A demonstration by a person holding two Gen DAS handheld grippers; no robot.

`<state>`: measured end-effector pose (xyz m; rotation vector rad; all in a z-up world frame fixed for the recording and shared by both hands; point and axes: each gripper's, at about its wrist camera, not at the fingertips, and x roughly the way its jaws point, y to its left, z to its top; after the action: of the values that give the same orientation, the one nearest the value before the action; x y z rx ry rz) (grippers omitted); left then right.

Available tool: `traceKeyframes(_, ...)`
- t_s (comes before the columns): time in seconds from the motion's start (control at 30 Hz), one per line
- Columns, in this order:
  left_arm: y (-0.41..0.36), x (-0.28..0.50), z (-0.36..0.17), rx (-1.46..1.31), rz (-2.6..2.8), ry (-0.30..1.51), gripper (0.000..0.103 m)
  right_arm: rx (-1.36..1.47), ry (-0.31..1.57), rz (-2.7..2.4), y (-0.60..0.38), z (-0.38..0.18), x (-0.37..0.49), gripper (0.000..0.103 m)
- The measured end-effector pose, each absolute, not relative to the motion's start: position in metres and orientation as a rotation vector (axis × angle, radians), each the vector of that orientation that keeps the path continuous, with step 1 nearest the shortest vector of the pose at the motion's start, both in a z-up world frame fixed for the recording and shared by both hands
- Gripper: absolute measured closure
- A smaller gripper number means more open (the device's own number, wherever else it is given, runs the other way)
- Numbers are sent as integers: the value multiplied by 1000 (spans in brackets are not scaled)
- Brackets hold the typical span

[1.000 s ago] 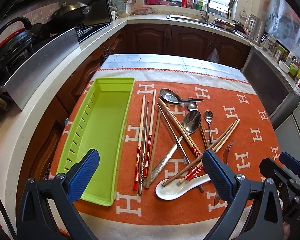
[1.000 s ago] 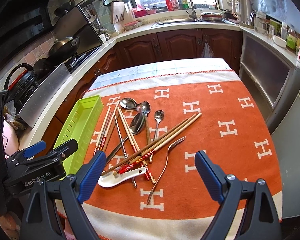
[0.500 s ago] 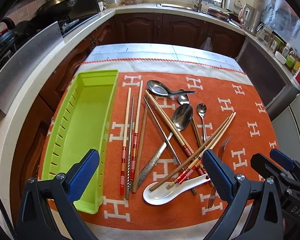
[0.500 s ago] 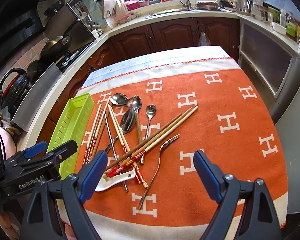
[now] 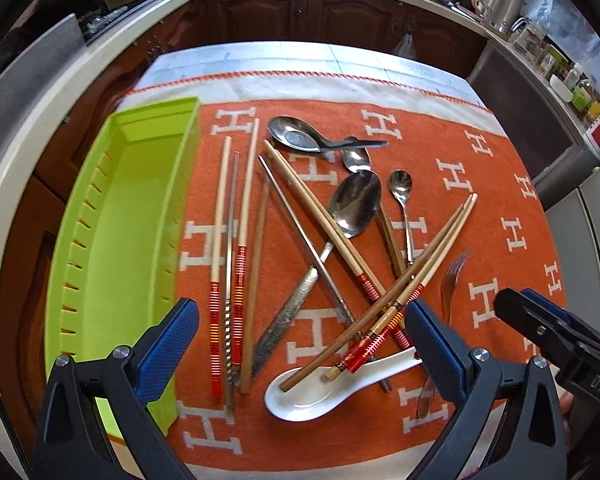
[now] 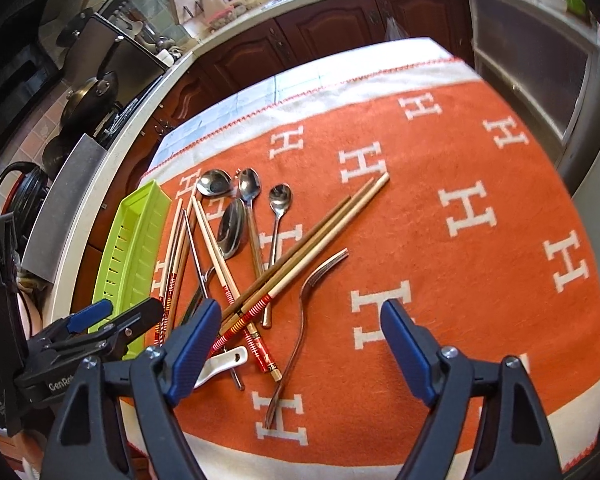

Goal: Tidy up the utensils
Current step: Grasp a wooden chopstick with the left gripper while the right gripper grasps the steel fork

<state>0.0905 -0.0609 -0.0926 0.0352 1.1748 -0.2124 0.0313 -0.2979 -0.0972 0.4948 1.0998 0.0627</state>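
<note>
A pile of utensils lies on an orange cloth [image 5: 480,216]: several chopsticks [image 5: 242,264], metal spoons [image 5: 356,208], a white ceramic spoon [image 5: 320,392] and a fork [image 6: 300,320]. An empty green tray [image 5: 116,240] stands to their left; it also shows in the right wrist view [image 6: 136,240]. My left gripper [image 5: 300,344] is open and empty above the near ends of the chopsticks and the white spoon. My right gripper [image 6: 300,340] is open and empty above the fork and the chopstick ends.
The cloth covers a table whose near edge is just below the grippers. Dark wooden cabinets [image 5: 300,12] and a white counter [image 5: 40,112] ring the table. A pan [image 6: 88,100] sits on the stove at the left. The cloth's right half [image 6: 480,220] holds no utensils.
Both grippers have moved forward and down toward the utensil pile, which now looks larger and nearer. Both stay open. No utensil has moved.
</note>
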Motion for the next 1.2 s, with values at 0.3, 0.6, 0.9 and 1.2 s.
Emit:
traceKeyframes(0.3,-72,103,-106,72,-262,1213,13,551,1216,103,-299,-135,40,47)
traceKeyframes(0.6,-96,108,-109,144,-415,1229,48,372,1203,111,-271,-140,53,73)
traceKeyframes(0.9,-120,121,-133,234,-612,1298,83,414,1181,124,-287,-143,43,99)
traceKeyframes(1.2,-138,124,-146,310,-609,1276,85,446,1179,151,-292,-148,40,99)
